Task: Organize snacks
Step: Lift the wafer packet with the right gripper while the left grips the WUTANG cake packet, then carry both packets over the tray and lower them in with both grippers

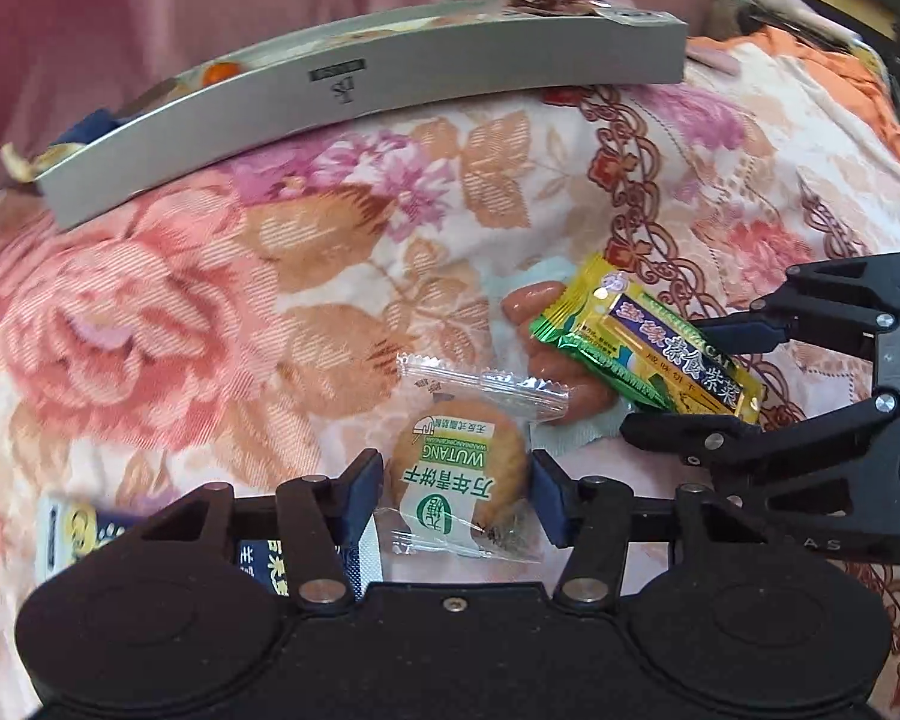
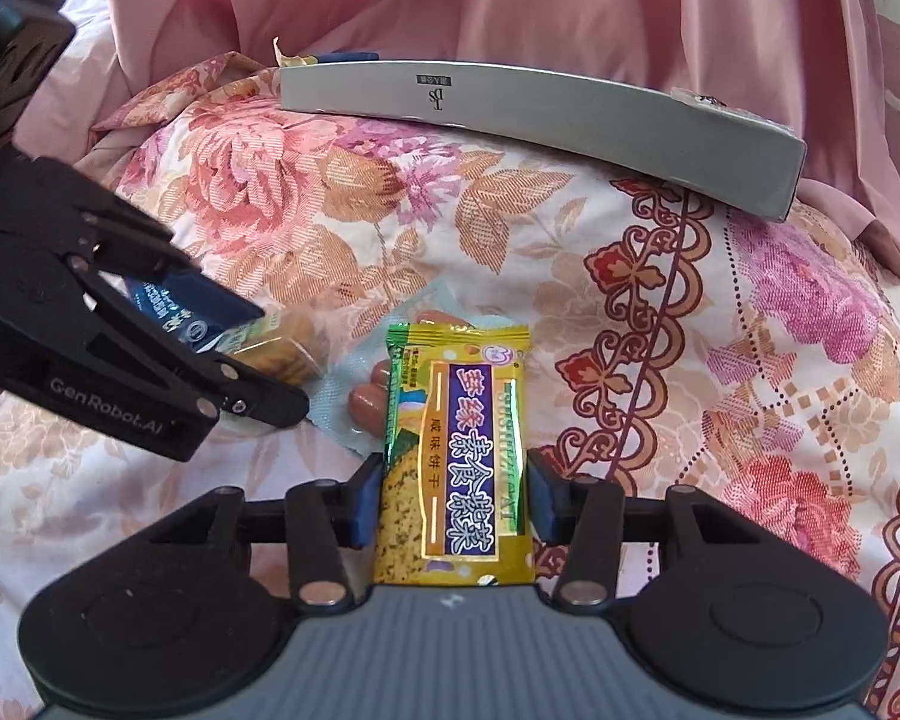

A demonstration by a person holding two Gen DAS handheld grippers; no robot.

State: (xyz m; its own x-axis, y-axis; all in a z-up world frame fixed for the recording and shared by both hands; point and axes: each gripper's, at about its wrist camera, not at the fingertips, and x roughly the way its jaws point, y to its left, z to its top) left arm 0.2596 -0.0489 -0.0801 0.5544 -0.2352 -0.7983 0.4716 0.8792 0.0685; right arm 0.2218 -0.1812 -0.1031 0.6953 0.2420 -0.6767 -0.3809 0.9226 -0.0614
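Right hand-held gripper (image 2: 455,501) clamping yellow biscuit packet (image 2: 456,456), long axis pointing away, left hand-held gripper (image 1: 457,495) unclear

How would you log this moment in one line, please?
left gripper: shut on round biscuit | right gripper: shut on yellow cracker pack

Black hand-held gripper (image 1: 456,495), blue pads (image 1: 363,495), silver screws
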